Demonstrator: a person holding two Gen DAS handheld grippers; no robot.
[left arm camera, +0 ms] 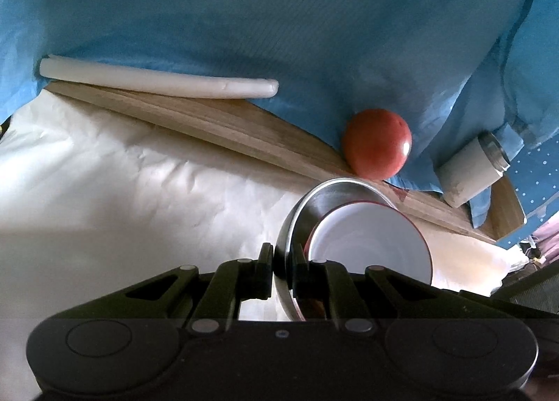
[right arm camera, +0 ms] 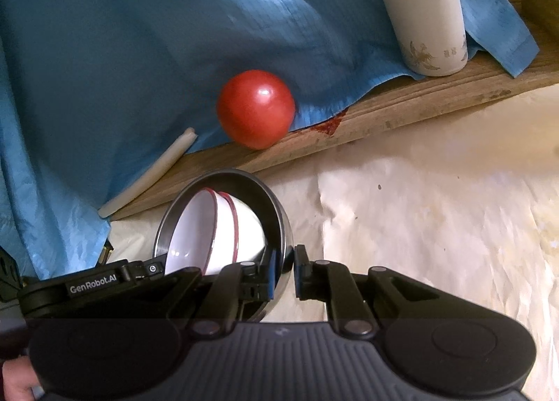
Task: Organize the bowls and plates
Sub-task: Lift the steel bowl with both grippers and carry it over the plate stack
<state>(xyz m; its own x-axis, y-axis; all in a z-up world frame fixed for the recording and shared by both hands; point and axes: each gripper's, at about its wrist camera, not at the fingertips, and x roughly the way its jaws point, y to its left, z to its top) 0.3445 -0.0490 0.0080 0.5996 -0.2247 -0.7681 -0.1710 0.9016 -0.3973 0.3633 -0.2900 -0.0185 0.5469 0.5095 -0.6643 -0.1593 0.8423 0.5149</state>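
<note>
Right wrist view alone shows two white bowls (right arm camera: 223,229) nested inside the steel bowl (right arm camera: 279,205); both the left gripper (left arm camera: 283,264) and right gripper (right arm camera: 283,270) clamp its rim.

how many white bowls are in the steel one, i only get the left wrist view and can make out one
observer: two white bowls with red rims, nested together and tipped on their side inside the steel bowl.
operator: is the other hand on it too
observer: yes, the right gripper is shut on the steel bowl's rim, one finger inside the wall and one outside.
</note>
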